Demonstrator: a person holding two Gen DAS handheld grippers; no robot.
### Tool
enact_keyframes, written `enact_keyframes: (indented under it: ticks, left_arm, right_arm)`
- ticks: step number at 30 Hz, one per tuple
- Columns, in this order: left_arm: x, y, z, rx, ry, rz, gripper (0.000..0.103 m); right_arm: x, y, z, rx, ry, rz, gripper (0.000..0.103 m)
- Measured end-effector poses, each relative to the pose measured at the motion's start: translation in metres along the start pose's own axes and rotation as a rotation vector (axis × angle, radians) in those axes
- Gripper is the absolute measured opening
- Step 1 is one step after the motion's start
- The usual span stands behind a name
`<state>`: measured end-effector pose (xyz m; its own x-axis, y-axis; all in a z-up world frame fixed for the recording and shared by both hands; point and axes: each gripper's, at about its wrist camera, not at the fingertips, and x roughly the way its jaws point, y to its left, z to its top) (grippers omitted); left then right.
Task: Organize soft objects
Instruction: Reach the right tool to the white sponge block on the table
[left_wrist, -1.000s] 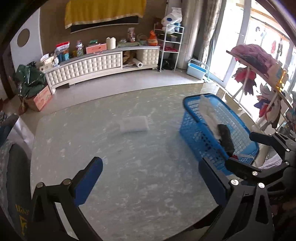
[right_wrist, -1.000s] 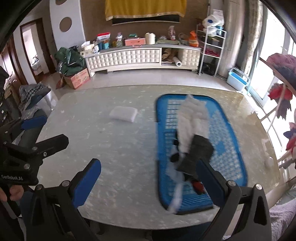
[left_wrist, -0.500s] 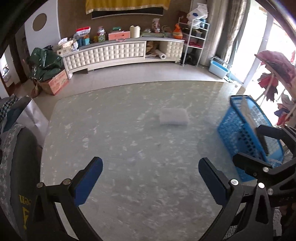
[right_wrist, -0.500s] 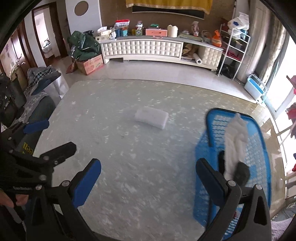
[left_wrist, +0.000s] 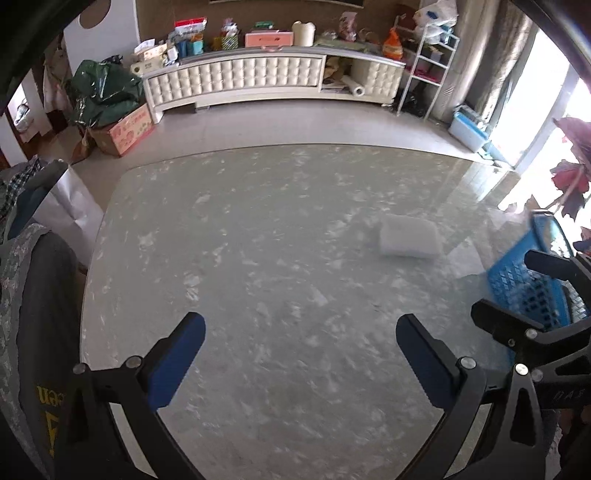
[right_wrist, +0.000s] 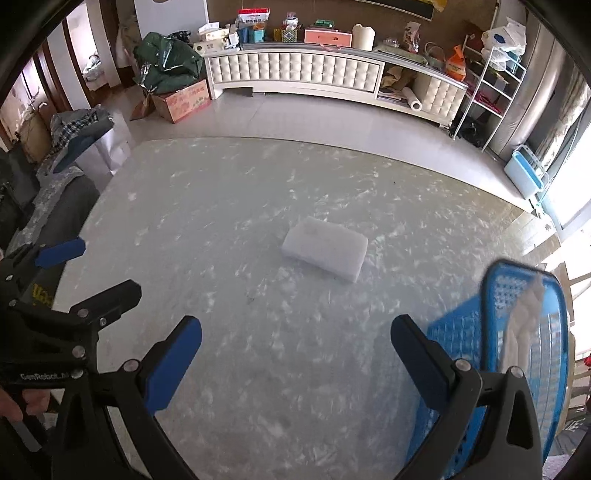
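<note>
Over a pale marbled tabletop (right_wrist: 258, 206), the right-hand gripper (right_wrist: 295, 354) hangs with its blue-padded jaws spread wide and nothing between them; the left-hand gripper (left_wrist: 301, 356), low at the near edge, is likewise splayed and empty. Ahead of the right gripper, lying flat and alone in mid-table, is the white rectangular foam sponge block (right_wrist: 325, 253), well apart from both tools. It looks featherlight and squashy, likely to give under the pads and to skid on the glossy top if nudged rather than pinched; a hold across its shorter width, one pad on each long side, seems soundest. To the right stands the blue perforated plastic laundry basket (right_wrist: 491, 291), a white fluffy cloth (right_wrist: 524, 325) draped inside. The basket is blurred and cut off by the frame and the gripper's arm, so whatever else it holds cannot be made out.
</note>
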<state>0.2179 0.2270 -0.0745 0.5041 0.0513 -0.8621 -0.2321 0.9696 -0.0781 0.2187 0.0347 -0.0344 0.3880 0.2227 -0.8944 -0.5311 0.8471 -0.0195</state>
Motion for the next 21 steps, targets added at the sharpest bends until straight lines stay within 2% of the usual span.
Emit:
enact_keyframes:
  ticks: [6, 12, 21]
  left_arm:
    - [0.021, 0.018, 0.017, -0.042, 0.021, 0.041, 0.103]
    - [0.037, 0.032, 0.030, -0.094, 0.010, 0.014, 0.103]
    - [0.062, 0.032, 0.046, -0.037, -0.031, 0.030, 0.103]
  right_arm:
    - [0.027, -0.003, 0.016, 0.050, 0.038, 0.023, 0.103]
    - [0.047, -0.010, 0.026, 0.113, 0.057, 0.028, 0.103]
    - [0.080, -0.018, 0.045, 0.174, 0.111, 0.023, 0.103]
